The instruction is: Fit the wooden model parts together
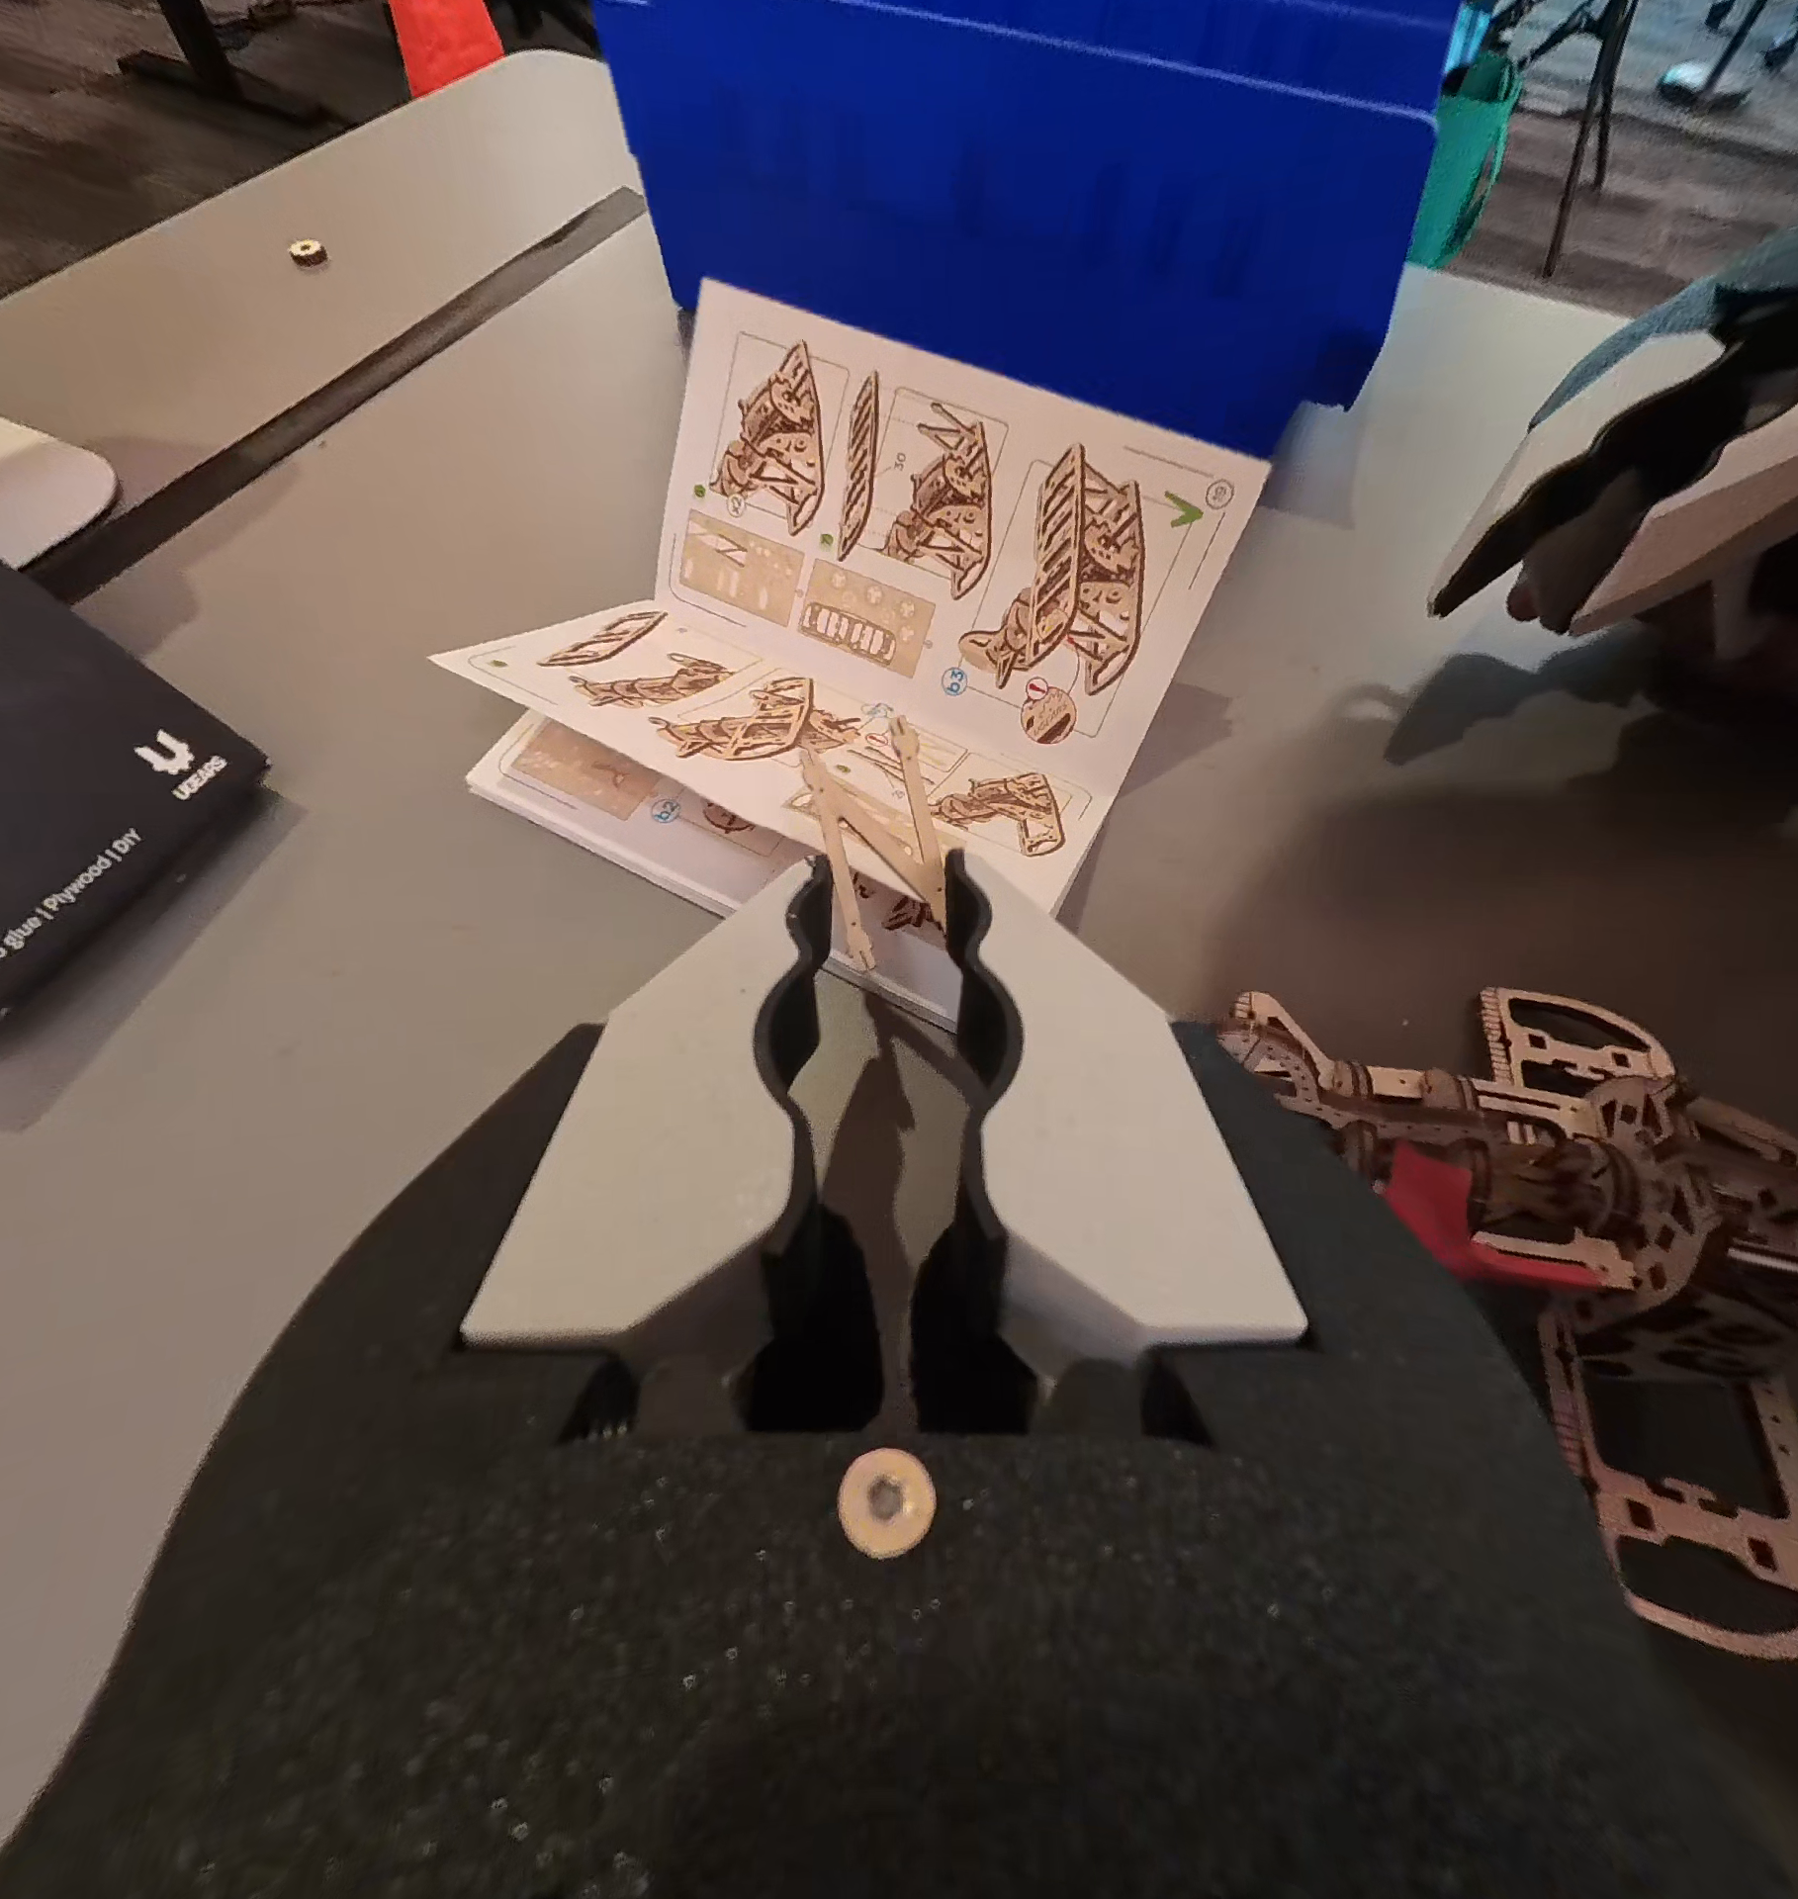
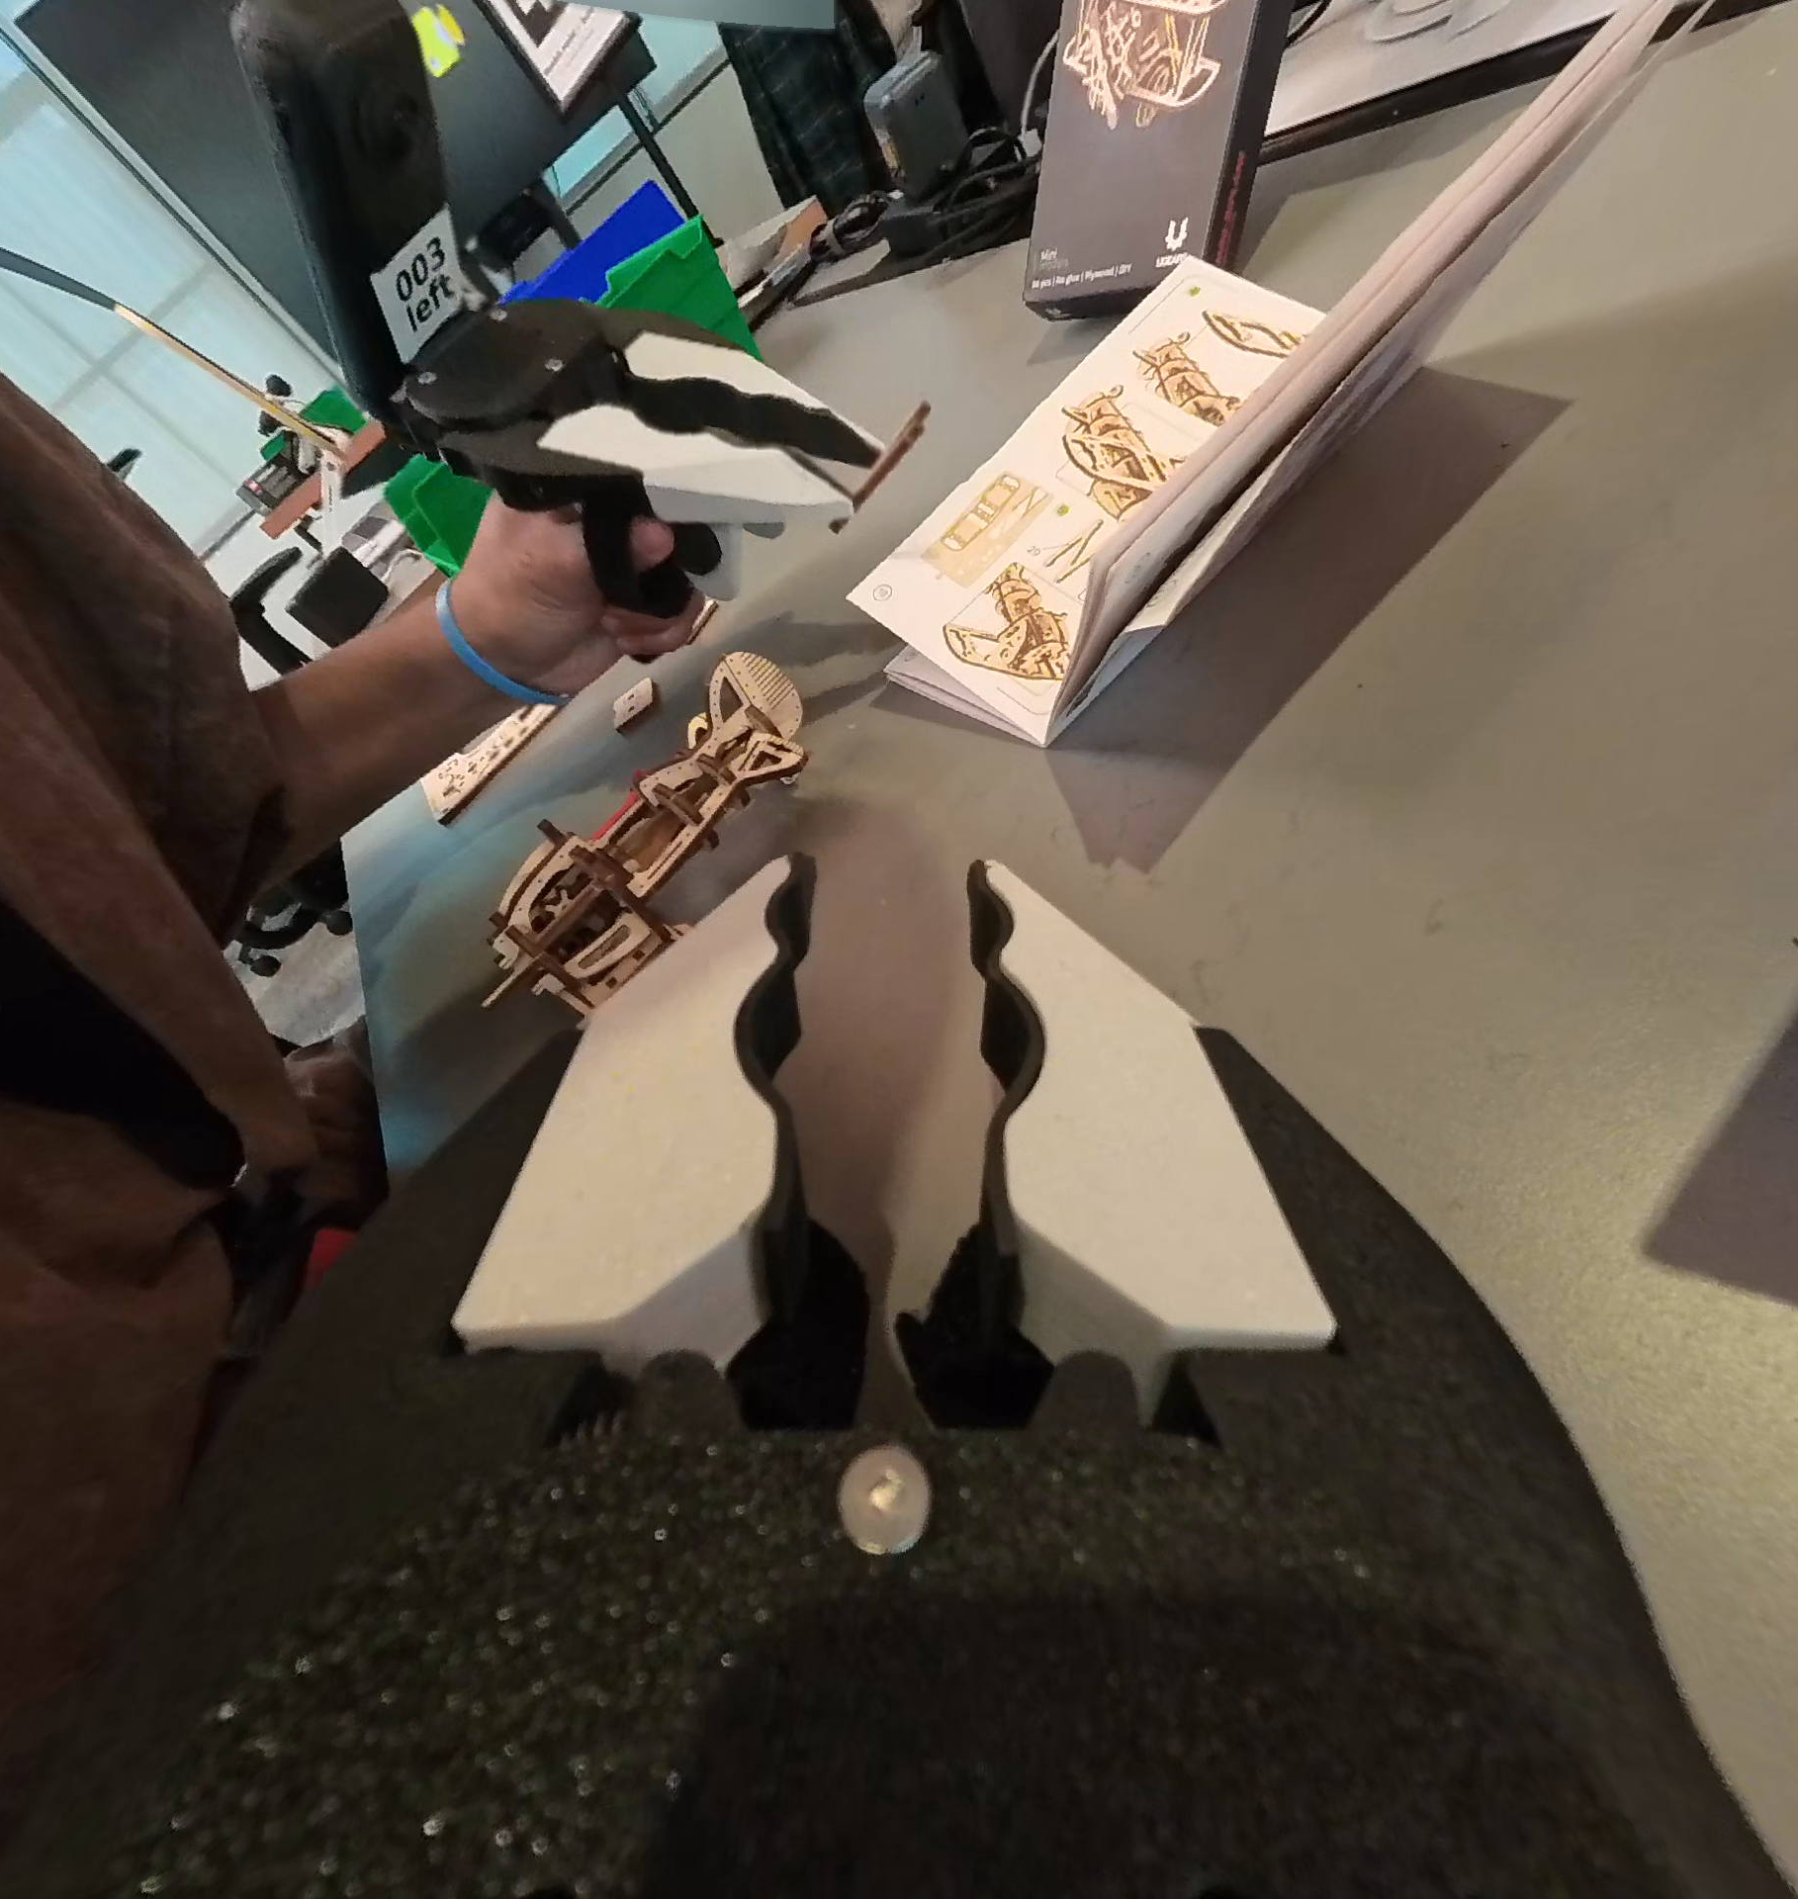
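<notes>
My left gripper point(image 1: 879, 873) is shut on a thin pale wooden strut piece point(image 1: 854, 822), which sticks out forward past the fingertips, held above the table. It also shows from the side in the right wrist view point(image 2: 854, 462), with the strut point(image 2: 893, 444) at its tips. The half-built wooden model point(image 1: 1594, 1182) lies on the grey table to the right of my left gripper and shows in the right wrist view point(image 2: 648, 853). My right gripper point(image 2: 890, 884) is open and empty, just right of the model; it also shows in the left wrist view point(image 1: 1491, 596).
An open instruction booklet point(image 1: 926, 575) leans against a blue bin point(image 1: 1028, 185) ahead. A black kit box point(image 1: 52, 781) lies at the left, and a small wooden ring point(image 1: 306, 252) sits far left. A flat wooden parts sheet point(image 2: 484, 760) and a small piece point(image 2: 633, 704) lie near the person's arm.
</notes>
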### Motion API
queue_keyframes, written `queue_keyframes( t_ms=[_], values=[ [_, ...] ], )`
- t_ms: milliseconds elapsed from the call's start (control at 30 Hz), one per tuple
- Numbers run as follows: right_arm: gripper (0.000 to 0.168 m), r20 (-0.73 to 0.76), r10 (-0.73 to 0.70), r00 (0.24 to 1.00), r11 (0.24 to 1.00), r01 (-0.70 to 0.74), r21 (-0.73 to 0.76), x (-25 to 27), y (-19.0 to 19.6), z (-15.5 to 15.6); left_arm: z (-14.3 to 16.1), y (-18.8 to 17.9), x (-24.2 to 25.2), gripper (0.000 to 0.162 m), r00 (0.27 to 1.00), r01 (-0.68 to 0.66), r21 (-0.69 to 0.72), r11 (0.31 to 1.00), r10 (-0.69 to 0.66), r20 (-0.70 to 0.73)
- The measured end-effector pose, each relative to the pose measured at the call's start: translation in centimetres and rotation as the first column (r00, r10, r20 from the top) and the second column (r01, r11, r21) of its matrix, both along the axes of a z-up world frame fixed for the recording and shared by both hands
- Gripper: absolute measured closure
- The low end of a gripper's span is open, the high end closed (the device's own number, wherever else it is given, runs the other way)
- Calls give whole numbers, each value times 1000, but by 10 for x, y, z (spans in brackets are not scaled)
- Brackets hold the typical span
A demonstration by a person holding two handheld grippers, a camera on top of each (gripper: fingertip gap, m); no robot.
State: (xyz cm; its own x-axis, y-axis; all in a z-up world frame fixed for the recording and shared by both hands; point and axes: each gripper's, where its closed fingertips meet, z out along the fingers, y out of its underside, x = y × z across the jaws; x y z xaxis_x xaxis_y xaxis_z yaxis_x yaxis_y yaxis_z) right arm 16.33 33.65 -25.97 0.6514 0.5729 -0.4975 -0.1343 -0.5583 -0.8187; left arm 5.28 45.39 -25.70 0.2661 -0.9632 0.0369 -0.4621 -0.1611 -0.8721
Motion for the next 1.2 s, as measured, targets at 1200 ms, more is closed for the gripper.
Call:
queue_keyframes(
  t_ms=[1200],
  values=[
    [140, -60, -14, 998, 1000, 14, 12, 5, 2, 6, 17, -22, -1, 143, 995, 8, -95, 995, 1, 97]
  ],
)
